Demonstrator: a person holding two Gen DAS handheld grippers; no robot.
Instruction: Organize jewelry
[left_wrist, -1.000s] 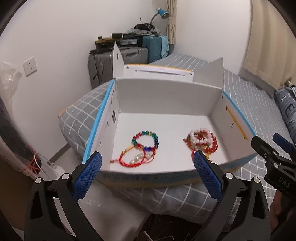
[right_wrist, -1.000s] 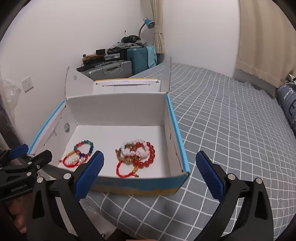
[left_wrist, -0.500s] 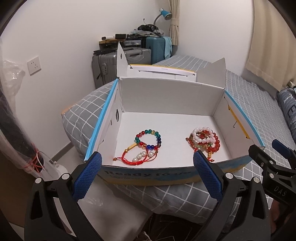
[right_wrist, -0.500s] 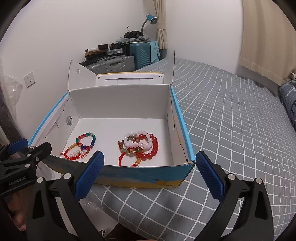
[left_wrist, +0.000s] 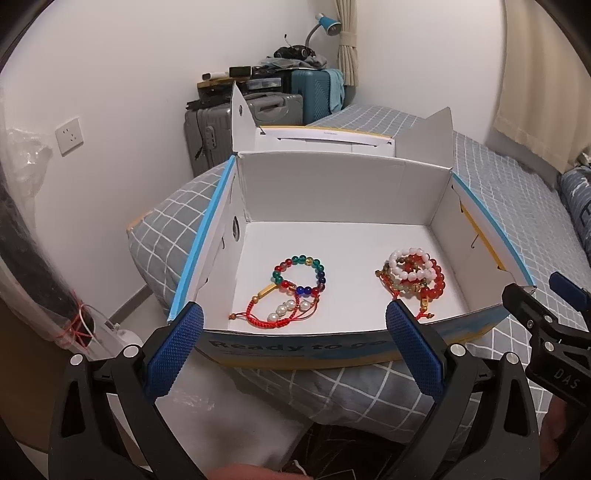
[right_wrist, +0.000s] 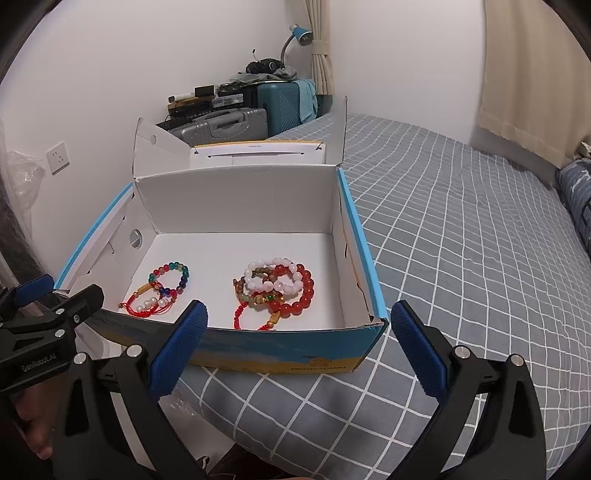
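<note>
Both grippers hang in front of the box with nothing in them: the left gripper (left_wrist: 294, 345) has its jaws spread wide, and the right gripper (right_wrist: 299, 343) is just as wide apart and equally empty. Neither touches the box (right_wrist: 280, 349), which sits on the grey checked bed (right_wrist: 461, 229) with its lid folded back.

All the jewelry visible lies on the white floor of the box in two groups, well apart. On the left are a multicoloured bead bracelet (left_wrist: 300, 275) and a red cord bracelet with pearls (left_wrist: 284, 312), overlapping each other. On the right is a pile of bracelets (left_wrist: 413, 278), white, red and brownish beads stacked together.

Judging from this, the sorting looks close to done, or the person is between picks; no piece is seen outside the box. If more remains, the next move calls for reaching over the front wall and pinching one strand without dragging its neighbours, since both groups are tangled.

Writing: the front of the box reads "Ready to go". The right gripper's body shows "DAS", the left one's "GenRobot.AI". Small print on the box's front corner is too blurred to read.
</note>
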